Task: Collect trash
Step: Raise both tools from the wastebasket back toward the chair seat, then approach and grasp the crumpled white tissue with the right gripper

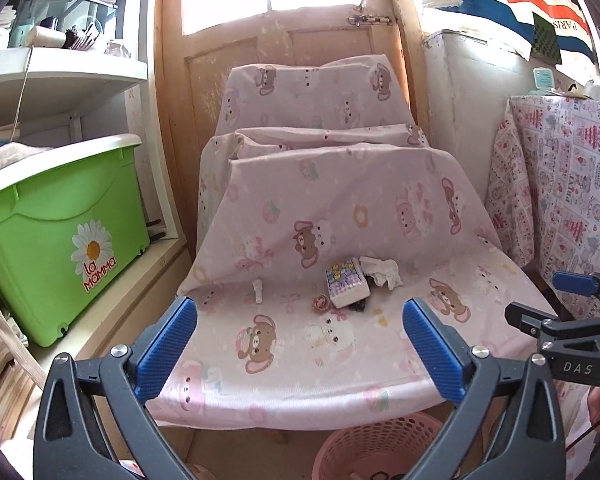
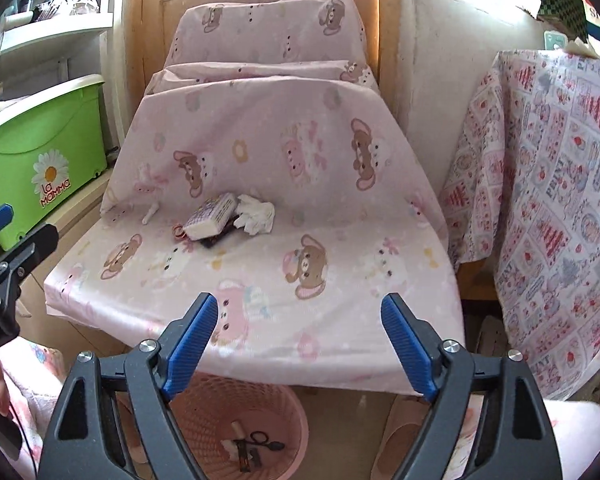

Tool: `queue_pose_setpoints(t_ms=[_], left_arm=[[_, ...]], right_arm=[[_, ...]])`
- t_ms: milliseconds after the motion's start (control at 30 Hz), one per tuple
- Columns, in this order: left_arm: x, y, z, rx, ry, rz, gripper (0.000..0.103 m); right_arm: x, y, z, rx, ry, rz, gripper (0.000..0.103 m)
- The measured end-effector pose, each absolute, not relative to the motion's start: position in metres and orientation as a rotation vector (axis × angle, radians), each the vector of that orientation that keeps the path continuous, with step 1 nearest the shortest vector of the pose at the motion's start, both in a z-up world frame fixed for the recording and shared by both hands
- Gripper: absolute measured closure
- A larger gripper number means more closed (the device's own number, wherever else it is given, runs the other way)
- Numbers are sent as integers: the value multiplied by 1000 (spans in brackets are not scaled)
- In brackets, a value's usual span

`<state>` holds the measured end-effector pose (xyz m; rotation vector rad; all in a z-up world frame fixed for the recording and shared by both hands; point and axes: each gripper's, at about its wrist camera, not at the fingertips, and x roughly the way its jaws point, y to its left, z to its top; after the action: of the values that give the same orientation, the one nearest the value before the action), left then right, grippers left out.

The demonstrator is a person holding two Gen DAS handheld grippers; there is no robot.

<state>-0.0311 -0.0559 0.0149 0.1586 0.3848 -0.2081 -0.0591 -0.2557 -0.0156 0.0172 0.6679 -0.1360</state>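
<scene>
Tissue pack point(image 2: 216, 216) on seat point(image 2: 340, 280) (basket point(image 2: 284, 412) below)

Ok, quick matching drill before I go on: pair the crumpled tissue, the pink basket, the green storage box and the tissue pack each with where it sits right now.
Things:
1. crumpled tissue
2. pink basket
3. green storage box
4. tissue pack

Places:
A. on the floor under the front edge of the pink bear-print sheet
B. on the ledge at the far left
C. on the sheet, right next to the tissue pack on its right
D. on the sheet, lying over a dark wrapper

Pairs: 1-C, 2-A, 3-B, 4-D
</scene>
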Motion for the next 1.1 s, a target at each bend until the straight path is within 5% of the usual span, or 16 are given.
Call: queue_pose_setpoints(t_ms=[467, 1100], left_arm=[[59, -58, 69, 162, 332, -270, 1], [114, -9, 1, 0, 591, -102, 1]], right_arm=[[18, -289, 46, 22, 507, -162, 12], [65, -282, -37, 71, 725, -140, 12]])
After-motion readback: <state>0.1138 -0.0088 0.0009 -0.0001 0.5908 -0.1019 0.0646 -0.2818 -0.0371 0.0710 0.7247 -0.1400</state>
